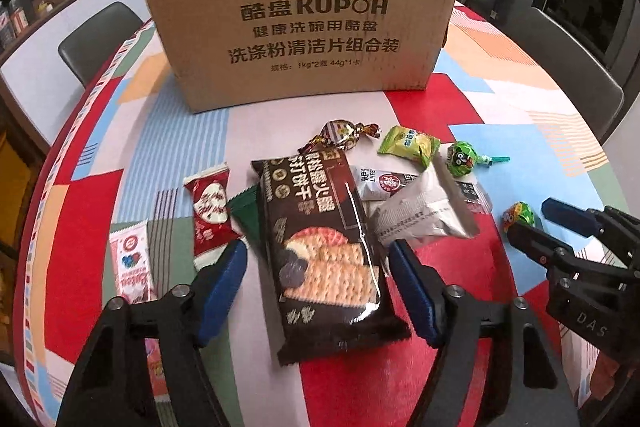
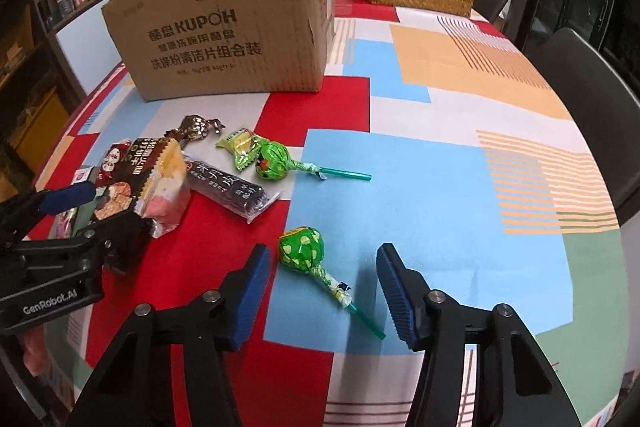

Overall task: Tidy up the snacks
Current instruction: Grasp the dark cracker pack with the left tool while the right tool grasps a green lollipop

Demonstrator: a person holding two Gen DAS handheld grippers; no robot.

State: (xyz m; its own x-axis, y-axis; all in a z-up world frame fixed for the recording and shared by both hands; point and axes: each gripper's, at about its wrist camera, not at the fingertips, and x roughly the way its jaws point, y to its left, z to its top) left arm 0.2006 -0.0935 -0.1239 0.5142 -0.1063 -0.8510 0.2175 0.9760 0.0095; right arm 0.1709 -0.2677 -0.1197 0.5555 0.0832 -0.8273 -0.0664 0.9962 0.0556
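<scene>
Near the middle of the table | our left gripper is wide open around the cracker pack | right gripper wide open by a lollipop | box behind | slippery pack may slide away, bumping neighbors.

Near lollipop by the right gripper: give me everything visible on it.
The near lollipop has a round head in shiny green foil with lighter green spots, twisted at the neck, on a thin green stick. It lies flat on a light-blue patch of the tablecloth, head away from the camera, stick angled back and right. It sits between the fingers of the open right gripper, nearer the left finger; nothing appears to touch it.
</scene>
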